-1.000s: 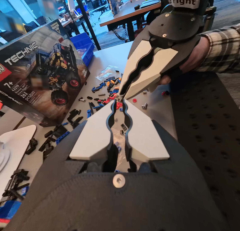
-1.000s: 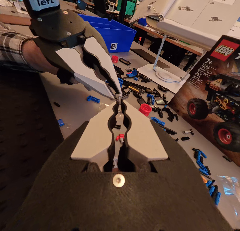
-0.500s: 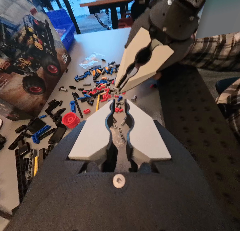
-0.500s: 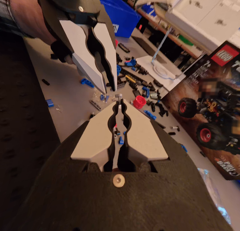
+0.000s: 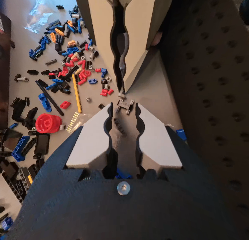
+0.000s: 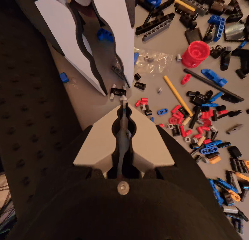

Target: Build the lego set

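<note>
My left gripper (image 5: pixel 123 104) is open and empty, low over the grey table. A small black connector with two light grey pins (image 5: pixel 124 105) lies on the table between its fingertips. My right gripper (image 6: pixel 123 105) is shut on a small grey pin (image 6: pixel 123 99), whose capped end sticks out past the tips just above the connector (image 6: pixel 118 91). In the right wrist view the left gripper (image 6: pixel 116 89) reaches in from the top, with its fingers on either side of the connector. In the left wrist view the right gripper (image 5: pixel 121 90) comes in from the top, holding the pin (image 5: pixel 121 95).
Loose red, blue and black pieces (image 5: pixel 75 71) are spread over the table (image 5: pixel 148 85) to the left in the left wrist view. Among them are a red wheel hub (image 5: pixel 48 123), a yellow axle (image 5: pixel 76 93) and a clear bag (image 6: pixel 152 62). A dark perforated mat (image 5: pixel 208 85) borders the table. The grippers are tip to tip, or close to it.
The left gripper let go of the grey pin that both held in the air and opened wide. Both grippers dropped to the table, and the left now brackets the black connector.
</note>
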